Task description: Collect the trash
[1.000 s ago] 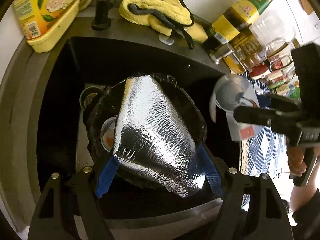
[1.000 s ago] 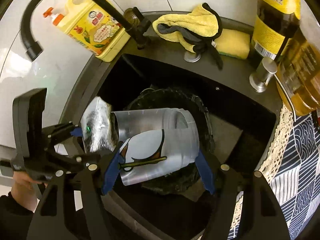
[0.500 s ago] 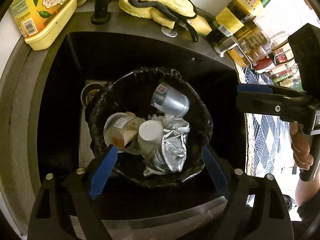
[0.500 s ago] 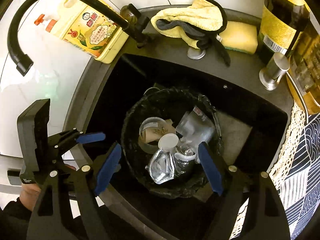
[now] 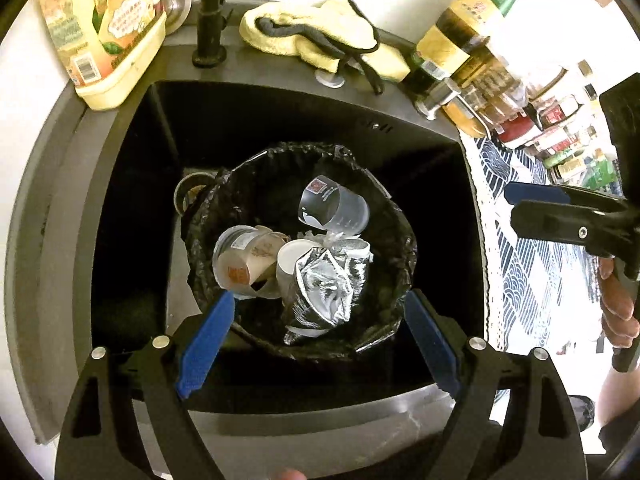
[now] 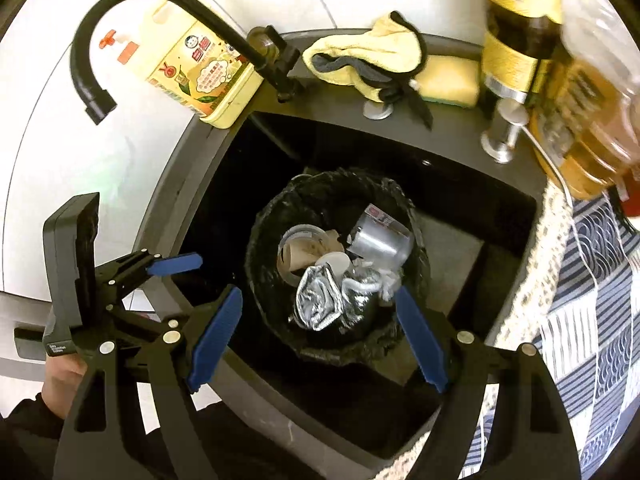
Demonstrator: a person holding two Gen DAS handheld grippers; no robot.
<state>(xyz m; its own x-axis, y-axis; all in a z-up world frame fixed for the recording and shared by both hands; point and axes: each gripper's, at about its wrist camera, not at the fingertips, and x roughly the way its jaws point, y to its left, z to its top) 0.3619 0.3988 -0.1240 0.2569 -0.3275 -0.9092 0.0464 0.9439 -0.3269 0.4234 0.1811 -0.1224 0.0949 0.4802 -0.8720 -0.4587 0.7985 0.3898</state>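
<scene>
Sitting in the black sink (image 5: 132, 208), a bin lined with a black bag (image 5: 400, 236) held the collected trash: at nine o'clock inside it lay a paper cup (image 5: 240, 260) on its side, at the centre a white lid (image 5: 292, 260) touching a crumpled silver foil pouch (image 5: 328, 292), and at one o'clock a clear plastic cup (image 5: 336, 208) tipped over above the pouch. On the sink's rim, from ten to two o'clock, stood a yellow detergent bottle (image 5: 104, 36), the black faucet (image 5: 210, 12), a yellow cloth (image 5: 312, 36) and an oil bottle (image 5: 460, 36). The left gripper (image 5: 316, 336) hovered with its blue pads spread wide and bare, the bin just beyond them at twelve o'clock. From the right wrist the right gripper (image 6: 316, 336) was likewise wide apart and held nothing, the bin (image 6: 260, 264) and pouch (image 6: 320, 300) showing between its fingers.
</scene>
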